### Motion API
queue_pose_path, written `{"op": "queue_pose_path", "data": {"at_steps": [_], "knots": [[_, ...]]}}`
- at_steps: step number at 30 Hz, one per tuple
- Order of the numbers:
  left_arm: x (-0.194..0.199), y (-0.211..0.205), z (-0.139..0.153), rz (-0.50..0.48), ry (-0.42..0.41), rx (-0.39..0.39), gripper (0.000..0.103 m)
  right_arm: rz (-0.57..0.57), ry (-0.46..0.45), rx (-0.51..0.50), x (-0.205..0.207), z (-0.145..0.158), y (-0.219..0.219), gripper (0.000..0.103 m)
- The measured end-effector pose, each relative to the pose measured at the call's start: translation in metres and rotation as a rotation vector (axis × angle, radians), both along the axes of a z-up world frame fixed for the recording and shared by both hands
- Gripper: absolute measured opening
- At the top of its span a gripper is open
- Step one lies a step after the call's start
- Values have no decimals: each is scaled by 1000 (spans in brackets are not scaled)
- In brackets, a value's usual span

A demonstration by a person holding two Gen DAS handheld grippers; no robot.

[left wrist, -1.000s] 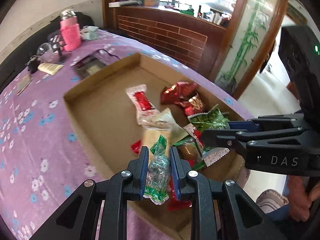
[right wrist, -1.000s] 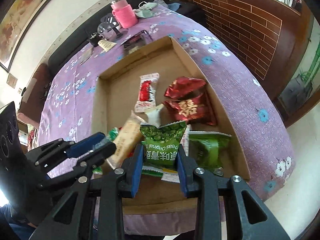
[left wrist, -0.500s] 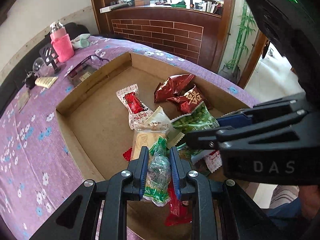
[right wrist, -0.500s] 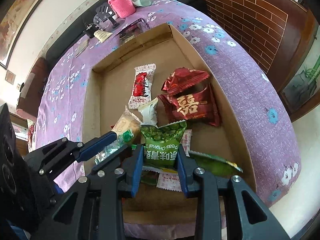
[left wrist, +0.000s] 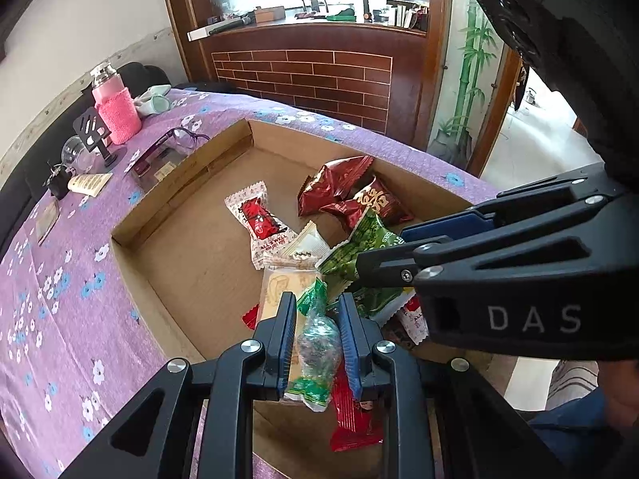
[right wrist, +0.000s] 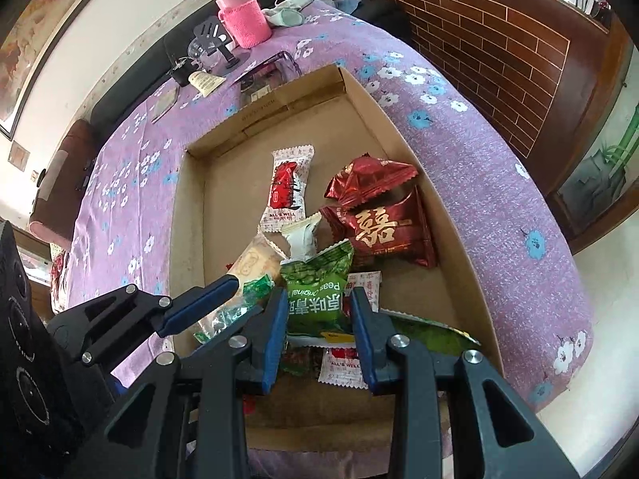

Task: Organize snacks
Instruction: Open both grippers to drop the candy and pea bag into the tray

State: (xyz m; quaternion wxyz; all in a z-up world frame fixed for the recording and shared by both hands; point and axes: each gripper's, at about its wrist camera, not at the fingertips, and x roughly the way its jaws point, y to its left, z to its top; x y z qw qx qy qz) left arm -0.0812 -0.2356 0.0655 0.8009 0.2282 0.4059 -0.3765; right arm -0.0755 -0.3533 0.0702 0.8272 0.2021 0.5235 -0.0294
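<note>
Left gripper [left wrist: 315,337] over the near end of the box [left wrist: 191,183], jaws closed on a clear candy pack [left wrist: 317,351] with green ends, pack hanging between the blue pads. Right gripper [right wrist: 319,319] just beside it, jaws clamped on a green pea bag [right wrist: 317,295], held upright above the pile. Below in the box: two red bags [right wrist: 379,215], a white-and-red sachet [right wrist: 287,187], a beige biscuit pack [right wrist: 251,263]. Box on the purple-clothed bench [right wrist: 479,183]; pink bottle [right wrist: 241,20] at the far end.
</note>
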Motion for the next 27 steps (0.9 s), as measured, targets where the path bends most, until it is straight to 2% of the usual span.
{"op": "queue_pose_path", "data": {"at_steps": [3, 5, 7, 14, 18, 22, 27], "knots": [[-3, 0, 3, -11, -9, -5, 24, -9, -14, -10, -4, 4, 1, 31], [-4, 1, 5, -14, -19, -8, 34, -16, -25, -21, -7, 8, 1, 32], [-5, 3, 8, -15, -29, -17, 48, -25, -38, -39, -9, 12, 2, 34], [-4, 19, 21, 12, -55, -60, 66, -66, -124, -125, -25, 32, 3, 52], [-2, 31, 27, 49, -74, -71, 83, -100, -190, -202, -40, 44, 6, 63], [2, 46, 33, 103, -91, -86, 99, -127, -218, -262, -54, 50, 10, 72], [12, 65, 34, 167, -62, -89, 102, -136, -208, -282, -64, 49, 16, 72]]}}
